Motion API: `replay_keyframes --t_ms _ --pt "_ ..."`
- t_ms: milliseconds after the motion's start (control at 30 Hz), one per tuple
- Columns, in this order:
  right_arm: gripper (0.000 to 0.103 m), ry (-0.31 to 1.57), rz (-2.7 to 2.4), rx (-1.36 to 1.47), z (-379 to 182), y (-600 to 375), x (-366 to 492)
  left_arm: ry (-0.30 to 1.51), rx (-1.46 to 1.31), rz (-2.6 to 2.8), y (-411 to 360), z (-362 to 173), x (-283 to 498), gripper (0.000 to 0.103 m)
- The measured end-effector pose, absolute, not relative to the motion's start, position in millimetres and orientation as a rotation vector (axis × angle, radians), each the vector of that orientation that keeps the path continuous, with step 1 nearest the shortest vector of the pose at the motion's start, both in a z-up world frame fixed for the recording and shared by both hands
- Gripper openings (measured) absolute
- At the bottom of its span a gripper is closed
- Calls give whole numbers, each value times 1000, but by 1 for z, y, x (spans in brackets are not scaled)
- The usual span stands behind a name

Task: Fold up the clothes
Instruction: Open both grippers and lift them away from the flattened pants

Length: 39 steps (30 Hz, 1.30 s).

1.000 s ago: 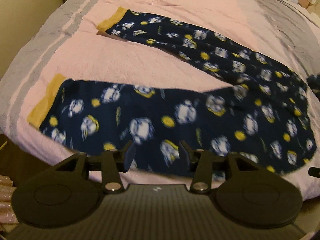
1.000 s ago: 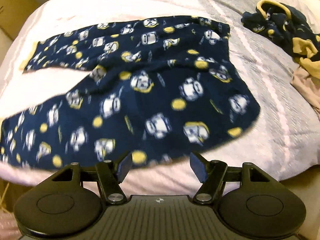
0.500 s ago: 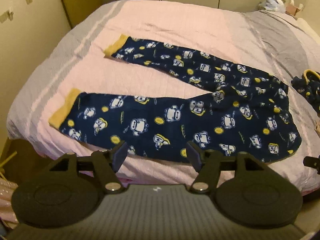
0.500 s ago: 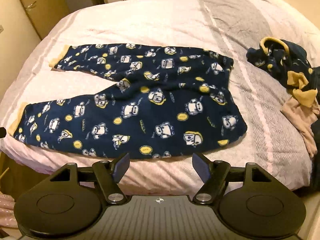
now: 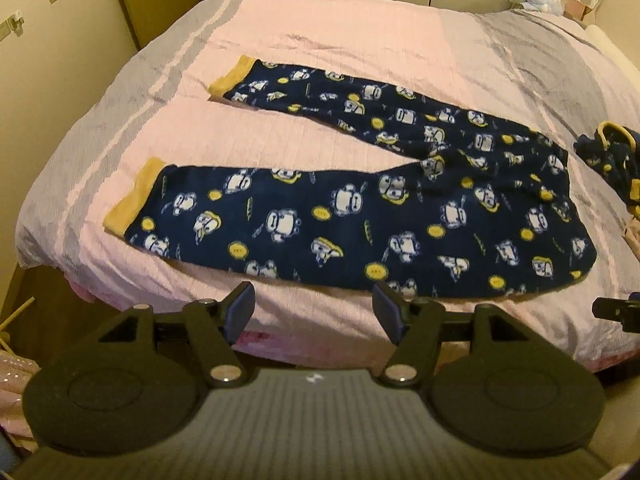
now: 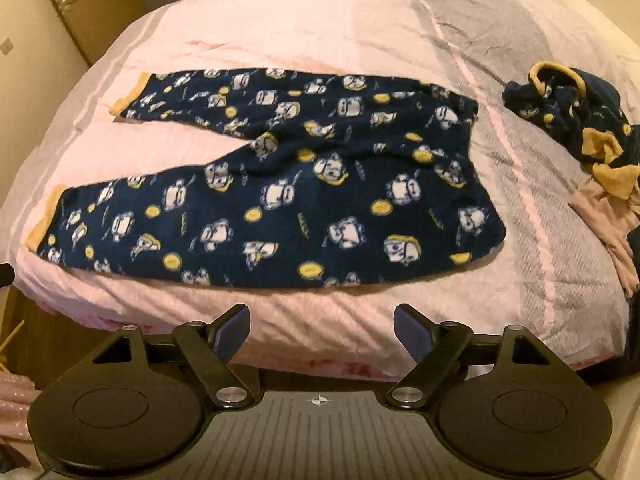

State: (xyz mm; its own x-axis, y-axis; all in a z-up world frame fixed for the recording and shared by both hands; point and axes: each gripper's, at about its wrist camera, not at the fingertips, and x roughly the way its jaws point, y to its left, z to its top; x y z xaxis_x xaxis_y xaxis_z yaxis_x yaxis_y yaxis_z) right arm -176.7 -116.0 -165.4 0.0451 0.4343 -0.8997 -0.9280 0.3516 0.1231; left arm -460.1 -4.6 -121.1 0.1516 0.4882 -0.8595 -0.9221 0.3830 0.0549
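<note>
The left tongs [image 5: 313, 310] are open with nothing between their two tips, and they hang in the air over the near edge of the bed [image 5: 328, 40]. The right tongs [image 6: 321, 328] are open too, their tips are spreading wider right now, and they hold nothing either. The pajama pants [image 5: 360, 216] lie flat on the pink and gray bed cover, close to the near edge. They are dark blue with little white cartoon figures and yellow dots all over. Each leg ends in a yellow cuff [image 5: 134, 198]. The two legs point to the left and are spread apart like a V, with pink cover showing between them. The waist end is on the right side. Further right on the bed, well apart from the pants, there is a small pile of clothes [image 6: 580, 120]. It has a crumpled dark blue piece with the same pattern and yellow trim, and a beige piece [image 6: 608, 216] beside it. In the left view, a bit of the other tongs shows at the right edge.
</note>
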Motion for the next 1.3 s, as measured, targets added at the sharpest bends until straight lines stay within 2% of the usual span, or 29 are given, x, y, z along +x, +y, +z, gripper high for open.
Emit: replay_keyframes --t_ms 300,667,1300 --pt "82 1108 1111 -613 -179 -138 -187 986 -585 1088 -25 -137 -476 62" --pt "82 1054 1104 -595 -163 -148 -191 953 -583 1110 -33 -131 -489 62" --pt "83 1053 1127 -613 -165 -113 -186 939 -598 1156 4 -136 -502 62"
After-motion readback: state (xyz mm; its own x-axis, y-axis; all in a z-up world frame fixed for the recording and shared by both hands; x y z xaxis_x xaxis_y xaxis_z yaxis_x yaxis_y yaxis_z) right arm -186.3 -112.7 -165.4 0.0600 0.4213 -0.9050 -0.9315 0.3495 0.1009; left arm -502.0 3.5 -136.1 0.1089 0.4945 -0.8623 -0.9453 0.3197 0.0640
